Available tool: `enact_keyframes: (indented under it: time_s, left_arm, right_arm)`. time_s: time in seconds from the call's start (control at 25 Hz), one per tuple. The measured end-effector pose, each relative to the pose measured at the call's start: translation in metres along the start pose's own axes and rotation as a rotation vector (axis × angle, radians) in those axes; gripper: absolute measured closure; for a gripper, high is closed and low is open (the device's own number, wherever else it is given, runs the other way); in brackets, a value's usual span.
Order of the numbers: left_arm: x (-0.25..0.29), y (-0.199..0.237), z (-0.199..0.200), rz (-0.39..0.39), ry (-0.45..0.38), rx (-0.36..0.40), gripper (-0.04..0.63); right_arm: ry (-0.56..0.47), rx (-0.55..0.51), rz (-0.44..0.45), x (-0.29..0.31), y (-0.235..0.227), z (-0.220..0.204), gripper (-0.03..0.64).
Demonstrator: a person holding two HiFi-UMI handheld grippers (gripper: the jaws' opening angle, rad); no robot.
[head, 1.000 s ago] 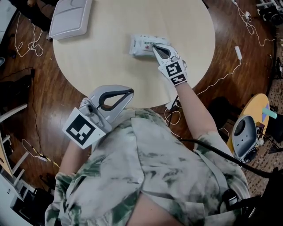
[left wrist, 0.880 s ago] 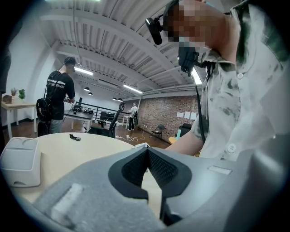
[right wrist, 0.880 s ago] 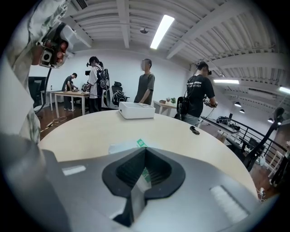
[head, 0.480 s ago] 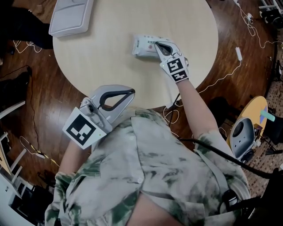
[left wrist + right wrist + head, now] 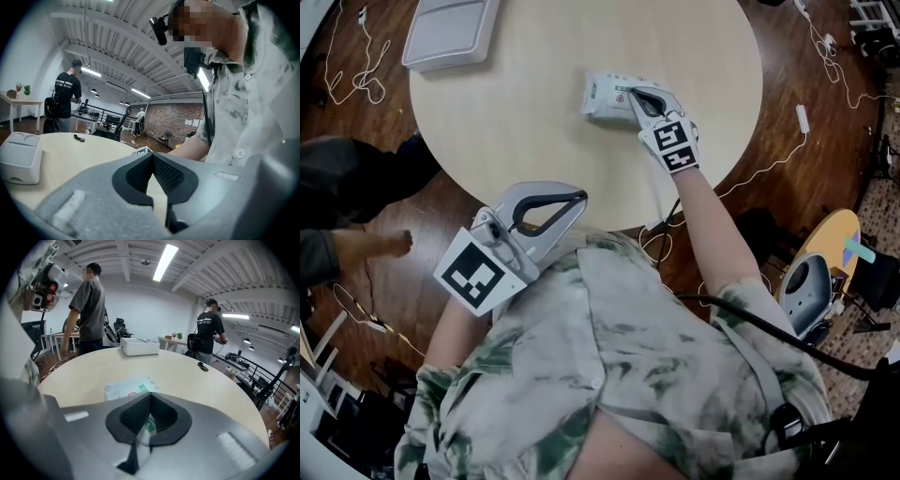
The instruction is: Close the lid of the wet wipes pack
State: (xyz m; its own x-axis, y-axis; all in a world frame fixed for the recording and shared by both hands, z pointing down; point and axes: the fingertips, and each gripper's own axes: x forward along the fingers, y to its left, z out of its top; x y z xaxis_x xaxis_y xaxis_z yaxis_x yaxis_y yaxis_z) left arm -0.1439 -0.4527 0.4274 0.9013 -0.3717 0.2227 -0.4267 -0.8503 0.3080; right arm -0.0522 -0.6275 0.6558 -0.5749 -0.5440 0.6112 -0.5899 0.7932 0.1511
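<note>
The wet wipes pack (image 5: 604,97), white with green and red print, lies flat on the round pale wooden table (image 5: 525,122), right of its middle. My right gripper (image 5: 631,95) is shut, its tips resting on top of the pack's right half, over the label. In the right gripper view the pack (image 5: 127,388) lies just beyond and under the shut right gripper (image 5: 150,395); the lid is hidden by the jaws. My left gripper (image 5: 578,196) is shut and empty, held near my body at the table's near edge. In its own view the left gripper (image 5: 152,155) points over the tabletop.
A white lidded box (image 5: 450,33) sits at the table's far left edge, also seen as the box (image 5: 19,157) in the left gripper view. A small dark object (image 5: 202,366) lies farther across the table. A person's arm (image 5: 356,246) reaches in at left. Cables (image 5: 773,164) trail on the floor.
My right gripper has shifted slightly farther onto the pack and stays shut there. A person's arm has come into view at the left. My left gripper has not moved.
</note>
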Motion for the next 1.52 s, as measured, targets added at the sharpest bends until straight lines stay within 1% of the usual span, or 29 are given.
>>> enact_keyframes:
  time_s: [0.24,0.4,0.52,0.68,0.84,1.0,1.2,1.36,1.52]
  left_arm:
    - [-0.002,-0.008,0.004,0.015,-0.011,0.022,0.595]
    - [-0.004,-0.02,0.008,0.036,-0.019,0.046,0.595]
    - [-0.007,-0.032,0.01,0.062,-0.026,0.063,0.595]
    - [-0.009,-0.053,0.014,0.102,-0.033,0.087,0.595]
    - [-0.007,-0.083,0.02,0.146,-0.055,0.111,0.595]
    - [-0.001,-0.121,0.019,0.169,-0.064,0.14,0.595]
    - [0.002,-0.169,0.021,0.227,-0.076,0.186,0.594]
    - [-0.005,-0.212,0.011,0.278,-0.063,0.178,0.594]
    - [-0.004,-0.261,-0.004,0.298,-0.047,0.164,0.594]
  right_arm:
    - [-0.008,0.004,0.014,-0.004,0.0,0.005,0.612]
    - [-0.07,-0.005,-0.005,-0.024,0.003,0.019,0.611]
    - [-0.123,-0.004,-0.016,-0.051,0.012,0.033,0.611]
    - [-0.203,-0.007,-0.007,-0.103,0.034,0.05,0.611]
    - [-0.277,-0.003,0.006,-0.168,0.059,0.056,0.611]
    - [-0.339,-0.021,0.022,-0.237,0.09,0.057,0.611]
    - [-0.386,-0.062,0.045,-0.323,0.122,0.049,0.611]
    - [-0.418,-0.061,0.076,-0.376,0.147,0.038,0.611]
    - [-0.441,-0.075,0.109,-0.414,0.171,0.021,0.611]
